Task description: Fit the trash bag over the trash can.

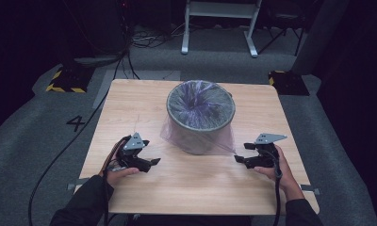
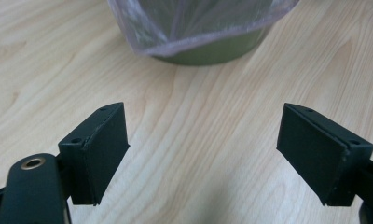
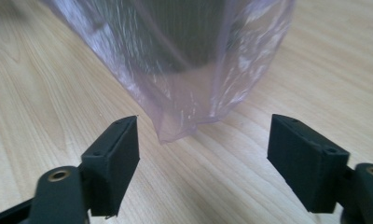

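Thin purple bag (image 1: 199, 106) lines the grey bin (image 1: 203, 137), centre of the desk (image 1: 186, 188) in the high view. My left gripper (image 1: 151, 162) lower left, right gripper (image 1: 239, 159) lower right, both jaws wide, nothing held; bag corner hangs just ahead of right jaws.

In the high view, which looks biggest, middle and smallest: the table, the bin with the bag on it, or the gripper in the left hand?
1. Table: largest.
2. Bin with its purple bag: middle.
3. Left gripper, jaws open: smallest.
The right gripper looks about alike in size, so those two would tie.
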Motion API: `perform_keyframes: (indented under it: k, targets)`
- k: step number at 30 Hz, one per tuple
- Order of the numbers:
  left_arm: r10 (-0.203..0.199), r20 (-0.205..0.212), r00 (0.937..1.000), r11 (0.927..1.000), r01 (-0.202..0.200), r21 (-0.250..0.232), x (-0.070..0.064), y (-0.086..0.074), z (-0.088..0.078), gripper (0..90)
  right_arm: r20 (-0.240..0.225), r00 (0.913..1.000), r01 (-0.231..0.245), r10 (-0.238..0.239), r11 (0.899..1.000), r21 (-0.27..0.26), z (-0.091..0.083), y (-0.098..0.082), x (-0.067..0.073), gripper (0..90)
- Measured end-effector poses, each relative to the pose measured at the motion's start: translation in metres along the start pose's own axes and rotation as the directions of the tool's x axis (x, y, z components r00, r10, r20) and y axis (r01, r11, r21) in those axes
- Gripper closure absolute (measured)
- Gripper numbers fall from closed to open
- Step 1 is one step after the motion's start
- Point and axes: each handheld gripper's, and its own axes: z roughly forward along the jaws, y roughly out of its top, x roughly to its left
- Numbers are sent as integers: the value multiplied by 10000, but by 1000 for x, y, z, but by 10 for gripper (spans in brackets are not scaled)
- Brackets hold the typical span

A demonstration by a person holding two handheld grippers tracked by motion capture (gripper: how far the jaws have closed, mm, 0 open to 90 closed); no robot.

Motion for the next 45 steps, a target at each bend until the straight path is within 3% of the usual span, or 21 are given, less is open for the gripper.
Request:
perform_keyframes:
  k: [3, 5, 8, 19, 25, 33, 36, 39, 45]
  targets:
    - [-95, 119, 9999, 9997, 93, 205, -1, -6, 3, 160, 22, 10000, -13, 14, 9984, -557, -13, 4, 1, 222]
    - [-38, 66, 10000, 9992, 36, 389, -3, -10, 5, 160, 335, 9992, 235, -208, 9961, -846, -24, 10, 3, 221]
    - [-59, 153, 9999, 9980, 49, 623, -4, -14, 8, 160, 387, 9986, 398, -353, 9916, -1231, -35, 19, 6, 222]
    - [-137, 284, 9995, 9948, 107, 1016, -9, -26, 13, 160, 944, 9883, 1339, -1194, 9769, -1666, -54, 59, 15, 218]
    - [-112, 363, 9993, 9934, 70, 1148, -10, -30, 15, 160, 941, 9837, 1703, -1535, 9630, -2088, -62, 85, 19, 221]
    - [-78, 397, 9992, 9947, 37, 1030, -10, -32, 15, 156, 886, 9772, 2092, -1931, 9476, -2414, -65, 115, 25, 227]
    - [141, 258, 9996, 9941, -168, 1073, -12, -32, 16, 154, 823, 9775, 2091, -1944, 9451, -2511, -64, 123, 26, 226]
    - [158, 252, 9996, 9937, -185, 1105, -12, -32, 16, 150, 985, 9727, 2284, -2103, 9432, -2413, -62, 133, 26, 226]
    - [163, 250, 9996, 9938, -189, 1099, -12, -32, 16, 148, 803, 9722, 2334, -2201, 9395, -2506, -58, 155, 28, 227]
